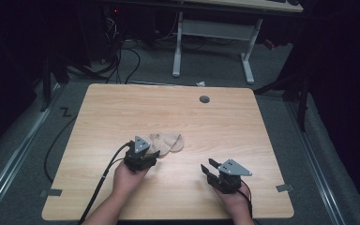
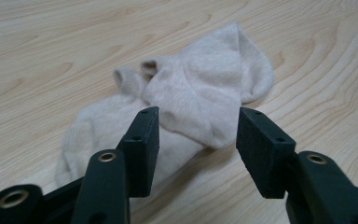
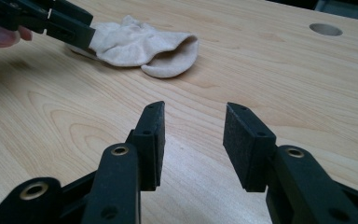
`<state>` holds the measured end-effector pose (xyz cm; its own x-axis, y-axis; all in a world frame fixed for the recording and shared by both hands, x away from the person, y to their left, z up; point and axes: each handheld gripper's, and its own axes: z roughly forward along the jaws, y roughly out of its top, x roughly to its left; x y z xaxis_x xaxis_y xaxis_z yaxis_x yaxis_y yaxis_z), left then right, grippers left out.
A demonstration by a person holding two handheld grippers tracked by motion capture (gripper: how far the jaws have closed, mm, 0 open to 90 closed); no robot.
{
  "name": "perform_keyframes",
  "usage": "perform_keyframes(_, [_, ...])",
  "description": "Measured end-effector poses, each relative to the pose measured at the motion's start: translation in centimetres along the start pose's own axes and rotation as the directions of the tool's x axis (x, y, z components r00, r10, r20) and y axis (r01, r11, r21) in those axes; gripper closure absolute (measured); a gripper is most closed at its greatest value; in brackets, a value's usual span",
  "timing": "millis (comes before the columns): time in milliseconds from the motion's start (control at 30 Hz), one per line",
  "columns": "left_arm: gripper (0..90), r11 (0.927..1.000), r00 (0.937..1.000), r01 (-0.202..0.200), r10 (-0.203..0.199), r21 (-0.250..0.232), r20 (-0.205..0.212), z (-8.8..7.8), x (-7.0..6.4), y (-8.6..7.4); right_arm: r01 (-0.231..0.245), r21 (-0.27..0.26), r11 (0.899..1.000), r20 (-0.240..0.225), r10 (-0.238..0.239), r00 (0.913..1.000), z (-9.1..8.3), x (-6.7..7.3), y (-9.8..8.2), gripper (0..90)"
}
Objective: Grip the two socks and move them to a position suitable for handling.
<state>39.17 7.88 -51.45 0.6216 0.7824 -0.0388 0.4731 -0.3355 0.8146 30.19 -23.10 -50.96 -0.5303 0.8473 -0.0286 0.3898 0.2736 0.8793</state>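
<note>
High view: left tool closing in on the socks, nothing lifted yet

High view shows a wooden surface [image 1: 122,112] with a small heap of beige socks [image 1: 168,141] near its middle. The left tool [image 1: 151,155] sits just at the near-left edge of that heap, while the right tool [image 1: 207,169] rests well apart, over bare wood to the right. A round cable hole [image 1: 204,99] lies toward the far edge.

Left gripper view looks along the jaws, which stand wide with the socks [image 2: 200,100] partly between them. One sock lies folded over the other, its cuff opening turned toward the far left. The pads do not press on the fabric, so no grip is made.

Right gripper view shows its own jaws wide and holding nothing above the surface [image 3: 284,84]. Farther off, the left tool [image 3: 70,28] reaches the socks [image 3: 142,44] from the left.

By my judgement the work is at its start: the approach is nearly done, while the pinch, the lift and whatever handling follows are all left.
</note>
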Motion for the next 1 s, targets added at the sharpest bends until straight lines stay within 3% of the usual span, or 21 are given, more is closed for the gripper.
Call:
perform_keyframes(100, [52.0, 0.9997, 0.9999, 0.009, -0.009, -0.022, -0.005, 0.3, 0.0, 0.4, -0.001, 0.003, 1.000, 0.009, 0.001, 1.0000, -0.1, 0.1, -0.1, 59.5])
perform_keyframes(300, [54.8, 0.9998, 0.9998, 0.015, -0.015, 0.013, -0.013, 1.1, 0.5, 0.2, 0.005, 0.018, 1.000, 0.004, -0.005, 1.0000, 0.3, 0.4, -0.2, 59.5])
perform_keyframes(533, [66.7, 0.9995, 0.9995, 0.003, -0.002, 0.031, -0.031, 2.0, 0.0, 0.2, 0.011, 0.021, 1.000, 0.000, -0.011, 0.9999, 0.0, 0.5, -0.4, 59.7])
perform_keyframes(633, [78.1, 0.9991, 0.9993, -0.008, 0.009, 0.041, -0.037, 2.1, -0.1, 0.1, 0.004, 0.018, 1.000, 0.003, -0.004, 1.0000, -0.2, 0.3, -0.5, 59.9])
perform_keyframes(767, [85.9, 0.9993, 0.9988, -0.014, 0.016, 0.034, -0.046, 2.0, -0.2, 0.0, 0.006, 0.015, 1.000, 0.006, -0.006, 1.0000, -0.2, 0.2, -0.4, 60.1])
perform_keyframes(1000, [87.4, 0.9999, 0.9998, -0.007, 0.007, 0.009, -0.017, 0.9, -0.7, -0.3, 0.012, 0.028, 1.000, 0.002, -0.012, 0.9999, 0.3, 0.4, -0.5, 60.2])
